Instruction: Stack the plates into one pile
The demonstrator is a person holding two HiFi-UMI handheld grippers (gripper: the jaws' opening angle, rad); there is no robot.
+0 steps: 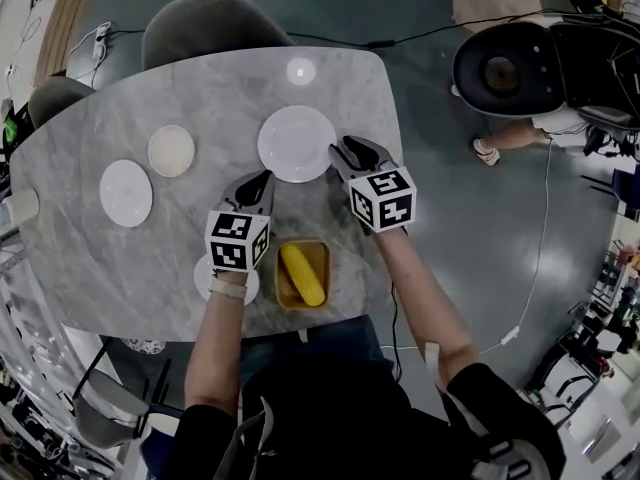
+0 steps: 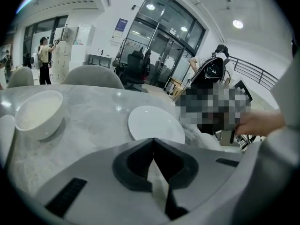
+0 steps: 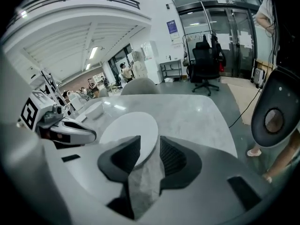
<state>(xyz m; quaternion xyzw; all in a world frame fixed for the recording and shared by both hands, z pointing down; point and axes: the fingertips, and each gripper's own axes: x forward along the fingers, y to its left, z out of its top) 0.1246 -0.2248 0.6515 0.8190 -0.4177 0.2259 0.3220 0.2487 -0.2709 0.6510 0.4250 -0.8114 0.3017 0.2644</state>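
A large white plate [image 1: 297,143] lies flat at the middle of the marble table [image 1: 100,268]. My right gripper [image 1: 342,151] is at its right rim, open, with the plate [image 3: 129,130] edge showing in the gap between the jaws. At the plate's near-left edge my left gripper [image 1: 262,181] is shut and empty, and the plate [image 2: 154,124] lies just beyond its tips [image 2: 152,140]. A cream bowl [image 1: 171,151] and a white plate [image 1: 126,192] sit to the left. Another white plate [image 1: 208,280] is partly hidden under my left wrist.
A wooden tray [image 1: 287,286] holding a yellow corn cob [image 1: 303,273] sits at the near edge between my arms. A small round glass [image 1: 301,70] stands at the far side. A grey chair [image 1: 210,23] is behind the table, and a black round device [image 1: 505,68] stands on the floor at the right.
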